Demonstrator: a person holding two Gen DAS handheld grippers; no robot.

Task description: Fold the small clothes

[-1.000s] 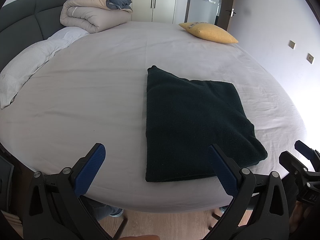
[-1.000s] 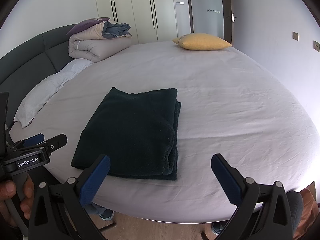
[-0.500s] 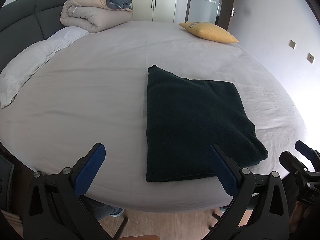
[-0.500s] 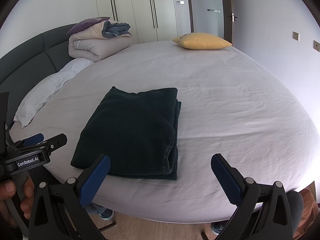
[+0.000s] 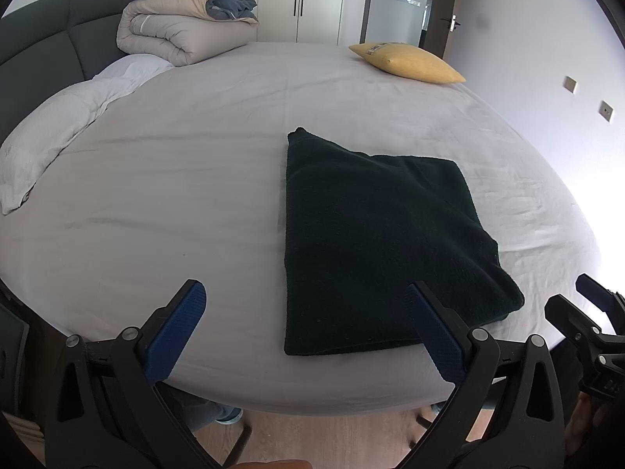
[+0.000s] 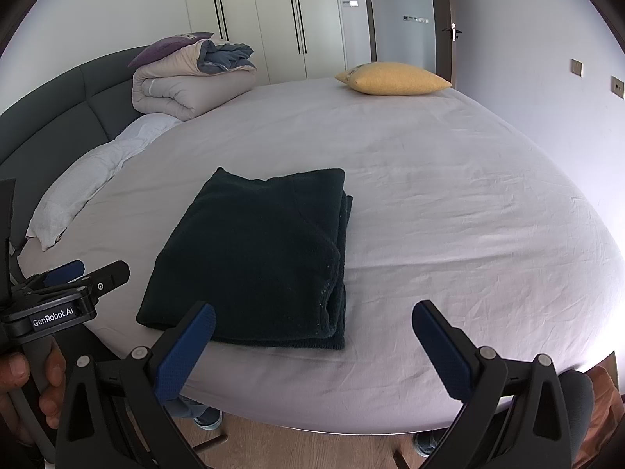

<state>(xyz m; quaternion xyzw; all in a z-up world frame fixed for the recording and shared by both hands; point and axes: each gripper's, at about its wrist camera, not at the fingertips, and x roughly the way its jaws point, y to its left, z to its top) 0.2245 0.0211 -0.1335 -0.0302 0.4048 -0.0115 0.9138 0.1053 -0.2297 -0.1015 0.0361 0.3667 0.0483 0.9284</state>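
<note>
Left wrist view shows my left gripper [image 5: 302, 312] spread wide and empty, held off the near edge of the bed [image 5: 195, 179], with its right finger crossing in front of the near edge of the garment [image 5: 383, 242]. My right gripper [image 6: 312, 328] is just as wide and empty, hanging off the same bed edge with its left finger over the garment's near edge. The garment, a dark knit piece, lies flat near that edge as a squared stack of layers; from the right side I see the stacked edges, slightly stepped. I judge the fold essentially done, so the job now is tidying: if I touch it, I should pinch the stepped layers together and nudge them flush, low and slow, so the top layer does not slide. The garment's near edge sits close to the bed edge, so any pull should go away from me. Open sheet lies all round it; the yellow cushion [image 6: 392, 78], quilt roll [image 6: 187, 82] and pillow [image 5: 58, 136] are well apart.
</note>
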